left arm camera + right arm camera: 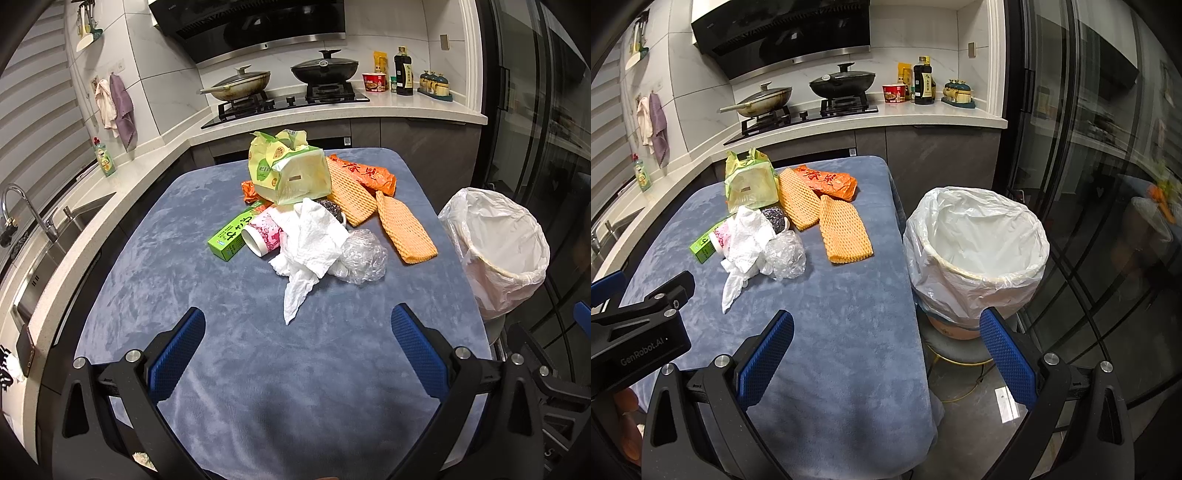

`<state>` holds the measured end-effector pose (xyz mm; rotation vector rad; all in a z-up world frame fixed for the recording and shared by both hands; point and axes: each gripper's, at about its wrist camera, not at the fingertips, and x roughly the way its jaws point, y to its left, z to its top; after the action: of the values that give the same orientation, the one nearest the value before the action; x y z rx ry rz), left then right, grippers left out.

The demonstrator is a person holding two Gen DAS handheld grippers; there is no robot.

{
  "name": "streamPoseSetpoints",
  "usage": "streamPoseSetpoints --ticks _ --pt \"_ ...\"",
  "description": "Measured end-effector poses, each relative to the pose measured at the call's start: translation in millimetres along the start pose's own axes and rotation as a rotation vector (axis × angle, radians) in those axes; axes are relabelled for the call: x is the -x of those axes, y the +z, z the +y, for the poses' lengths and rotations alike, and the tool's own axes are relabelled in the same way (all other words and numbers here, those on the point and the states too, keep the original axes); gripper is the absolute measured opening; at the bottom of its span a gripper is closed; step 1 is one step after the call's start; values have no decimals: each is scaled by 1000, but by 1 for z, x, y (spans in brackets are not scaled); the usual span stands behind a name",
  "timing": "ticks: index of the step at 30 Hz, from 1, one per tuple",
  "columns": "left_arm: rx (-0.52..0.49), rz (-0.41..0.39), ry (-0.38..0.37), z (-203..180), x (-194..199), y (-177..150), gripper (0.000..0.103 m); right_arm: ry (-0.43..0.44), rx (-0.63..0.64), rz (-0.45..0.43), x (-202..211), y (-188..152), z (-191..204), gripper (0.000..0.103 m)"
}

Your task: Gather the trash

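A pile of trash lies mid-table on the blue cloth: a yellow-green paper bag, an orange wrapper, two orange foam nets, a green box, a pink paper cup, a crumpled white tissue and clear plastic film. The pile also shows in the right wrist view, with the tissue nearest. A bin lined with a white bag stands right of the table. My left gripper is open and empty, short of the tissue. My right gripper is open and empty over the table's right edge.
A kitchen counter with a hob, two pans and bottles runs behind the table. A sink with a tap is on the left. The bin sits on a stool. Glass doors stand at the right.
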<state>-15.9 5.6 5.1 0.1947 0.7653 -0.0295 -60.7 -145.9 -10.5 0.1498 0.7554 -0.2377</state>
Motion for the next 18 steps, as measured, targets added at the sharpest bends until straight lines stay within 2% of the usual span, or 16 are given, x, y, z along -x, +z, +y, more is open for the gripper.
streamPoseSetpoints --ticks 18 --pt "23 8 3 4 0 2 96 -1 1 2 -1 2 0 97"
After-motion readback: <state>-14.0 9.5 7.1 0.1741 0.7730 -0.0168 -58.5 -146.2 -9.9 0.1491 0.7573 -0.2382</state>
